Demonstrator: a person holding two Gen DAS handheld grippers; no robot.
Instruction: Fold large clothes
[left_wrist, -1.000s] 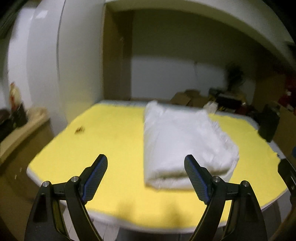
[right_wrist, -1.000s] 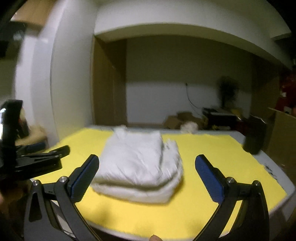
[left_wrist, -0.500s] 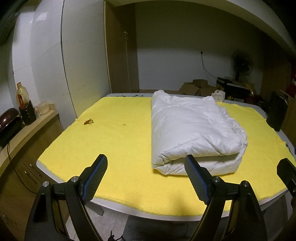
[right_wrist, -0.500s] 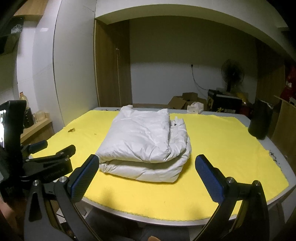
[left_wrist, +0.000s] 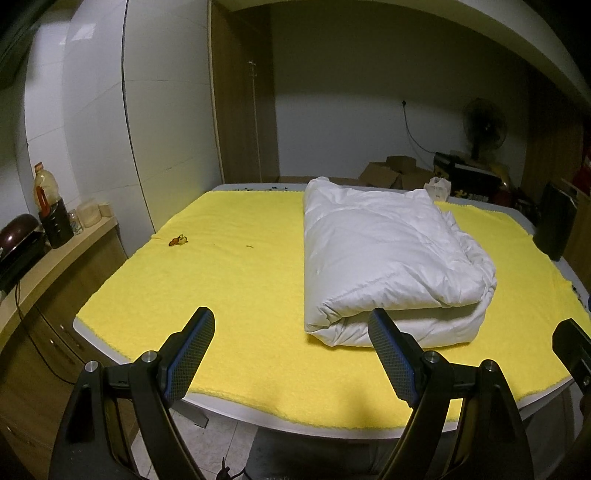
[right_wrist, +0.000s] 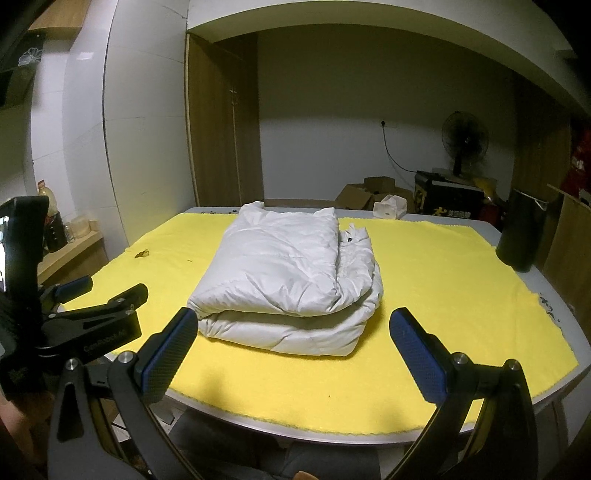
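Jacket sharper than before, tools apart.

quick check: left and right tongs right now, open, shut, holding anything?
Left tongs: open, empty, short of the folded white garment.
Right tongs: open, empty, garment lies beyond the tips on the yellow cloth.

Small brownish scrap on the yellow cloth, perhaps a leaf.
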